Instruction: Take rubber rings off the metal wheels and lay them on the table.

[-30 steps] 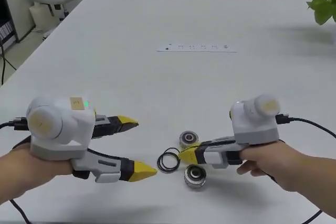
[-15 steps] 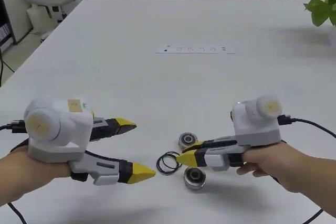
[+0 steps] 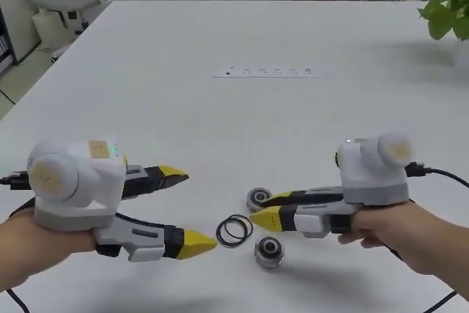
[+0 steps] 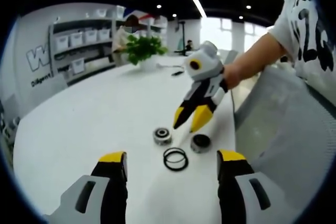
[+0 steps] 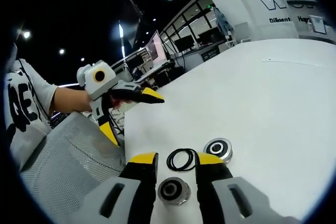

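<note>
Rubber rings (image 3: 234, 227) lie loose; right tongs (image 5: 176, 157), released, frame a wheel (image 5: 173, 190); left tongs (image 4: 172, 156) gape.

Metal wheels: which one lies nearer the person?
The wheel just below the right gripper in the head view; the other wheel lies farther up the table.

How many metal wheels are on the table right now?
2. The far wheel lies just beyond the tips of the right claw; the near wheel lies closer to the person, below those tips in the head view. The black rubber rings lie left of both. None looks hidden.
</note>
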A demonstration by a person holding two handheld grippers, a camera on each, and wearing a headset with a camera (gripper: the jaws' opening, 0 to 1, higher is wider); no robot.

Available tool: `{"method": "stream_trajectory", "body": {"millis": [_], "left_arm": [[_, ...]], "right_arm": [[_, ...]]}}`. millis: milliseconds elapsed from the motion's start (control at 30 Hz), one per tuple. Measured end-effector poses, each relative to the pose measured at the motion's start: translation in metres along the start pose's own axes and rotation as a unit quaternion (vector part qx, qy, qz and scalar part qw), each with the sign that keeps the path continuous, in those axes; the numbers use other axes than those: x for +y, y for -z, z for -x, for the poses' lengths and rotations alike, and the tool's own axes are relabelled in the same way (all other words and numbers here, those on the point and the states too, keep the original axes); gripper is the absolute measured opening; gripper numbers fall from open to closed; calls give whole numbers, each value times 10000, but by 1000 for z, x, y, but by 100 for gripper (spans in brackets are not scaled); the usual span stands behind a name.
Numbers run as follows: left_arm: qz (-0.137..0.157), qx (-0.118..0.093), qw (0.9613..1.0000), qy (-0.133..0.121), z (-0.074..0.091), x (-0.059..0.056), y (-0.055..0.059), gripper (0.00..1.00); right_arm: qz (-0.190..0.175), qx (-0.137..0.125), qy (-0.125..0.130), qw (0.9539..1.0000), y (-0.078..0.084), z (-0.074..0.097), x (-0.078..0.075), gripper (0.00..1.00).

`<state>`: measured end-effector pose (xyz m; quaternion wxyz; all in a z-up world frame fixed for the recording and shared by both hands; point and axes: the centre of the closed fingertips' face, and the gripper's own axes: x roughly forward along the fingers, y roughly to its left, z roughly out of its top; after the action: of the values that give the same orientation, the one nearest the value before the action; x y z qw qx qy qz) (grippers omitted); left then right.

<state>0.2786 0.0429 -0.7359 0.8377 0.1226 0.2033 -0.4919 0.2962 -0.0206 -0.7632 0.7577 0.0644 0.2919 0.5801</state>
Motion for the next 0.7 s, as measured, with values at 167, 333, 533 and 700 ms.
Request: {"method": "stream_trajectory", "body": {"millis": [167,333,533,700], "left_arm": [[-18,-60,10000,-17,4,0,-5,71],[16,-95,9999,-44,7,-2,-6,73],[-47,-111,9999,-120,10,-2,-7,76],[-37,-137,9998,-139,13,-4,-9,79]], "right_arm": [[311,-159,70,9994,-6,15,5,30],[472,-383,242,9979,-12,29,4,37],[972,-385,493,9933,-11,41,4,50],[1344,-279,655,9884,-10,51,5,58]]}}
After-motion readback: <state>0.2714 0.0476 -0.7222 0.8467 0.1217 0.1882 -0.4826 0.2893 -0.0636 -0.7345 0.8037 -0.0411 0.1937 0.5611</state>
